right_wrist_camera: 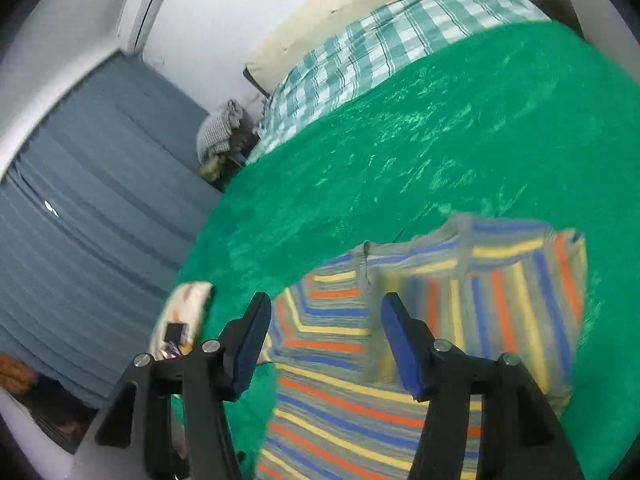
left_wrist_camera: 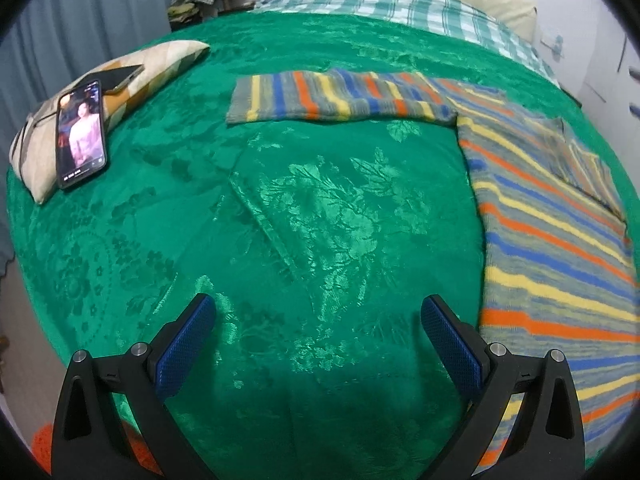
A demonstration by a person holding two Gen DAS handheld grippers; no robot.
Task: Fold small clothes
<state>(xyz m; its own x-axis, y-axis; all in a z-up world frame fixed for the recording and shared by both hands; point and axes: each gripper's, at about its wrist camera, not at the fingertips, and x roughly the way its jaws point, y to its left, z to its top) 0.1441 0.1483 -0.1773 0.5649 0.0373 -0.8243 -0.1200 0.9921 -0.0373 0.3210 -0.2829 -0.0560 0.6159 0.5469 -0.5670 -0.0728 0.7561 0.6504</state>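
Left wrist view: striped sweater (left_wrist_camera: 552, 216) spread flat on green bedspread (left_wrist_camera: 280, 220).
L gripper (left_wrist_camera: 318, 312) wide open, holds nothing; R gripper (right_wrist_camera: 326, 308) jaws apart, empty, above sweater.

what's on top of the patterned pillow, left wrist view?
Two phones lie on the pillow: a lit phone nearest, a dark phone behind. The pillow surface beneath them is hidden.

Bed (left_wrist_camera: 320, 240) with striped sweater (left_wrist_camera: 540, 220), pillow (left_wrist_camera: 132, 76)
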